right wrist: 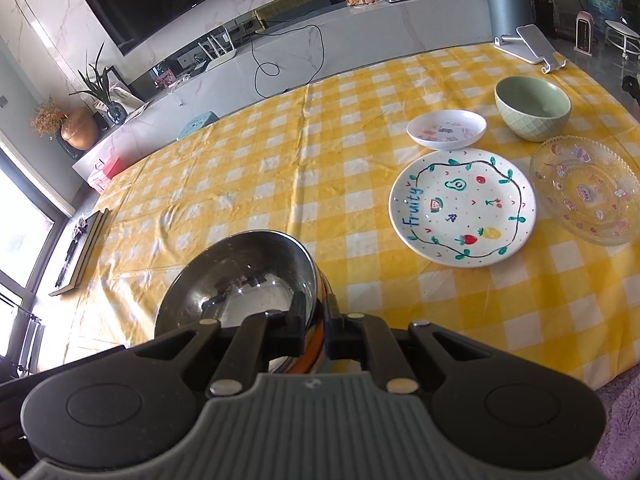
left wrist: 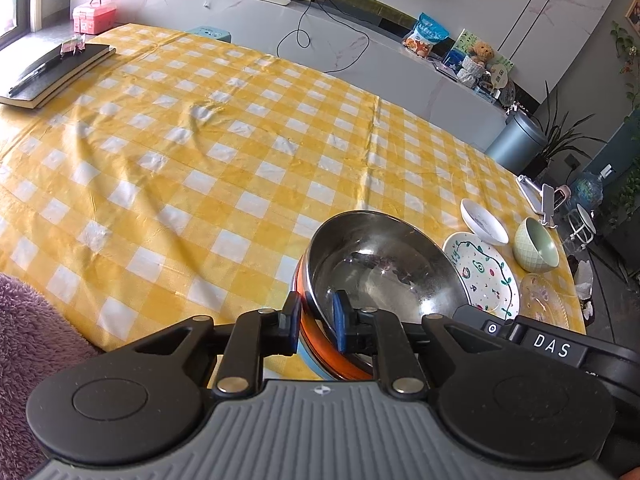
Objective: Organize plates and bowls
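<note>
Through your left wrist camera, your left claw (left wrist: 316,324) is clenched on the near rim of the round stainless-steel bowl with an orange outer wall (left wrist: 380,272), one blue-padded finger (left wrist: 340,320) inside the bowl and the other outside. That bowl sits tilted at the near edge of the yellow-and-white checked tabletop (left wrist: 200,160). Just beyond it lie the white plate painted with fruit (left wrist: 486,276), the small white dish (left wrist: 484,222), the pale green ceramic bowl (left wrist: 536,244) and the clear patterned glass plate (left wrist: 544,300). A stack of dark notebooks (left wrist: 52,74) rests at the far left.

Through your right wrist camera, your right claw (right wrist: 316,328) grips the same steel bowl's (right wrist: 240,280) opposite rim, fingers either side of the wall. To the right, well apart from it, the fruit plate (right wrist: 464,208) lies flat, the small dish (right wrist: 446,128) just behind it, the green bowl (right wrist: 532,108) upright beyond, and the glass plate (right wrist: 588,192) just beside the fruit plate.
</note>
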Tool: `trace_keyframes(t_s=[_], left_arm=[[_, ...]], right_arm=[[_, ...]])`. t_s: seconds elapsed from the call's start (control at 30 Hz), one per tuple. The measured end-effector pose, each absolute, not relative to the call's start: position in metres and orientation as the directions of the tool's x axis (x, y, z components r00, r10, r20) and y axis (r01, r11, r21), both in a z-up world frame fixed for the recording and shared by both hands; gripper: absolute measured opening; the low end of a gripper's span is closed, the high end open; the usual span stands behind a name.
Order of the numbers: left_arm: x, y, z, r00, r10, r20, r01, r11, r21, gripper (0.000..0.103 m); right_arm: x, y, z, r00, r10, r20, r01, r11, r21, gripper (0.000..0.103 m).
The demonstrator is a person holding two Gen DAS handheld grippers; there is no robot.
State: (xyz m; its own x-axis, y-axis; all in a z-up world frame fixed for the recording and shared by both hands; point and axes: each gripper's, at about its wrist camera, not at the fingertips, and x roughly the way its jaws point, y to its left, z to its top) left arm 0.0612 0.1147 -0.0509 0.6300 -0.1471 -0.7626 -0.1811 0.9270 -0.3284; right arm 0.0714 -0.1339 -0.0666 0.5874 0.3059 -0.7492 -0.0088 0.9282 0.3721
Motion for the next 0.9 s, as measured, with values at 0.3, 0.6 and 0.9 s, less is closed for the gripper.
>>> trace_keyframes(t_s=[0.3, 0.6, 0.9], left_arm=[[0.051, 0.115, -0.034, 0.691, -0.136, -0.710, -0.165, 0.926, -0.339, 0.043], [0.037, 0.106, -0.006, 0.756, -0.192, -0.625, -0.098, 0.912, -0.399, 0.061], [0.041, 0.066, 0.005, 0.773, -0.276, -0.572, 0.025, 0.913, -0.406, 0.068]], right_arm=[[0.065, -0.138, -0.055, 0.612, 0.331, -0.719, -0.033, 0.918, 0.395, 0.024], [0.051, -0.157, -0.031, 0.666, 0.330, -0.669, -0.028, 0.907, 0.420, 0.035], [0.041, -0.214, -0.022, 0.734, 0.253, -0.630, 0.079, 0.890, 0.449, 0.047]])
